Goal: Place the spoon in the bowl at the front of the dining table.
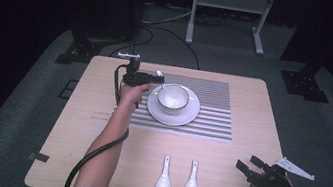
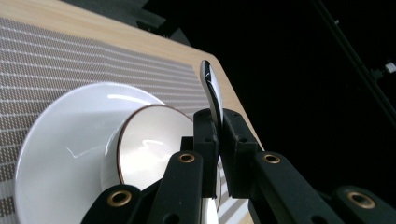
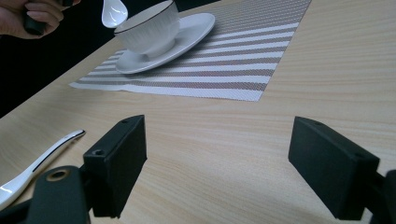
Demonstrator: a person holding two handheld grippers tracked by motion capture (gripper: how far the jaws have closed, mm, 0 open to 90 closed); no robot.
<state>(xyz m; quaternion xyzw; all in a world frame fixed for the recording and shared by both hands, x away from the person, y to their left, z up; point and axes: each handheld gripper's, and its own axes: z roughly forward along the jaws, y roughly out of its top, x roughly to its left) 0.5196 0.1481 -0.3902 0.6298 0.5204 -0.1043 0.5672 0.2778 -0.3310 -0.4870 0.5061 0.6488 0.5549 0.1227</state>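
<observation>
With the left gripper (image 1: 149, 77) jaws clamped on a white ceramic soup spoon (image 2: 212, 93) just above the white ribbed bowl (image 1: 172, 98), lower it slowly, tilted inward, before releasing; right gripper (image 1: 253, 169) jaws apart, idle over the worktop (image 1: 222, 178).

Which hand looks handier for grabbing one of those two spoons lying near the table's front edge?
Probably the right: its gripper is open and close beside the two spoons. The left gripper is shut on a spoon over the bowl.

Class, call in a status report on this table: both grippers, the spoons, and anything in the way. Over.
Left gripper shut on spoon, above the bowl. Right gripper open, holding nothing. Two spoons lie at table's near edge. Nothing in the way.
</observation>
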